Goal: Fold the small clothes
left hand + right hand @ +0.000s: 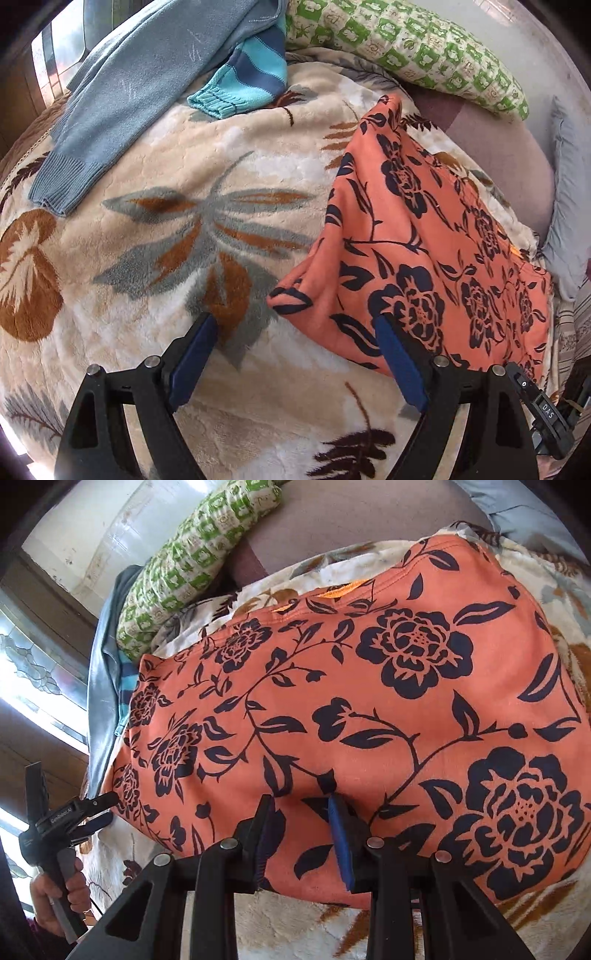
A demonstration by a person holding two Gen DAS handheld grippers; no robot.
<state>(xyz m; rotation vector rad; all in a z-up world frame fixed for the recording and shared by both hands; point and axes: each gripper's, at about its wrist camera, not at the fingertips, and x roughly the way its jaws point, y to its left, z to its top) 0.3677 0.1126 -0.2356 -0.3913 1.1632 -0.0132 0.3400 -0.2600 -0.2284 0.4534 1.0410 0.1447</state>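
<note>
An orange garment with dark navy flowers (369,701) lies on the floral fleece blanket (166,258). A bunched fold of its near edge sits between the blue pads of my right gripper (299,801), which is shut on it, and the cloth puckers at the right fingertip (334,805). My left gripper (295,319) stands wide open just above the blanket at the orange garment's (424,240) left corner. Its right finger (397,362) lies over the cloth edge and its pads press nothing. In the right wrist view a hand holds the left gripper (99,805) at the garment's left edge.
A grey-blue sweater (122,103) and a striped turquoise knit sleeve (243,81) lie at the blanket's far left. A green patterned pillow (424,51) rests at the back, with a grey pillow (565,206) at the right. A window (33,672) is on the left.
</note>
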